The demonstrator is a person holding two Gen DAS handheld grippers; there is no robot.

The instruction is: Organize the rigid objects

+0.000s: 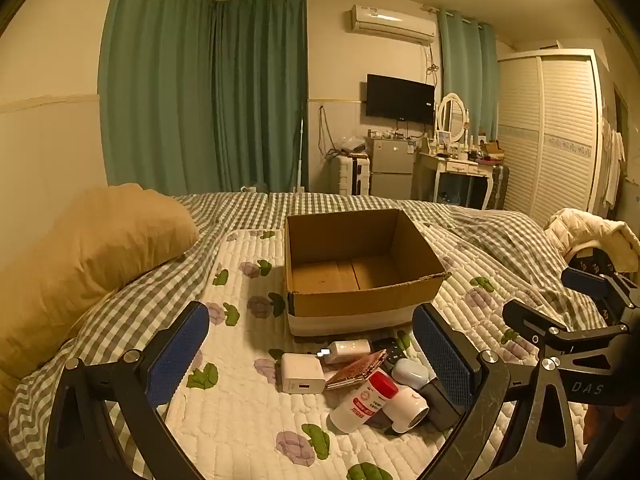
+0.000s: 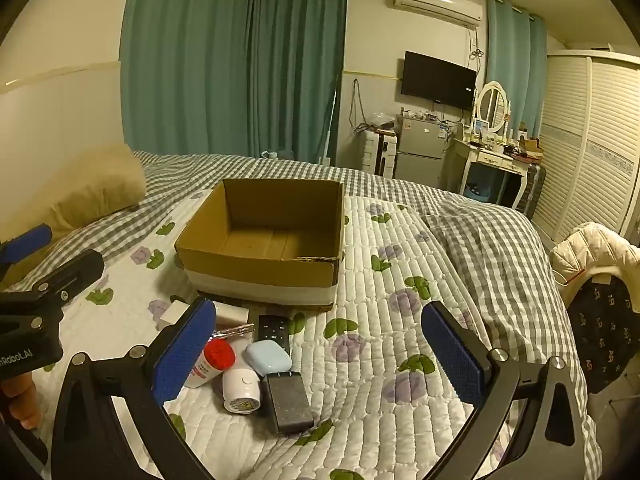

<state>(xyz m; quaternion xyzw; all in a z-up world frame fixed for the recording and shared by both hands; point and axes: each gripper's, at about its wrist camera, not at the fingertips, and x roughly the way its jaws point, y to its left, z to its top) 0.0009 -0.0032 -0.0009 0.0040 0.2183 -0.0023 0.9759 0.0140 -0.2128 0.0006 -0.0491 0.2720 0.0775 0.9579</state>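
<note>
Nearest the cameras, both grippers hang over the bed with jaws spread wide and nothing between them: the left gripper [image 1: 310,354] above the left part of a heap of small things, the right gripper [image 2: 318,350] above its right edge.

On the quilt [image 1: 240,412] the heap lies just in front of a box. Closest are a black brick [image 2: 289,402] and a white cylinder [image 2: 241,390] lying side by side, touching. A red-capped bottle [image 1: 364,400] lies on its side against the cylinder. Behind them sit a pale blue case [image 2: 267,356], a black remote [image 2: 274,330], a white charger [image 1: 301,373], a patterned wallet [image 1: 358,368] and a small white bottle [image 1: 346,350], all crowded together.

Beyond the heap stands the cardboard box [image 1: 356,300], open at the top, its flaps gone and a white band round its base. Only its bare cardboard floor shows inside.

Farther left a tan pillow [image 1: 92,252] rests on the checked sheet [image 1: 224,204].
</note>
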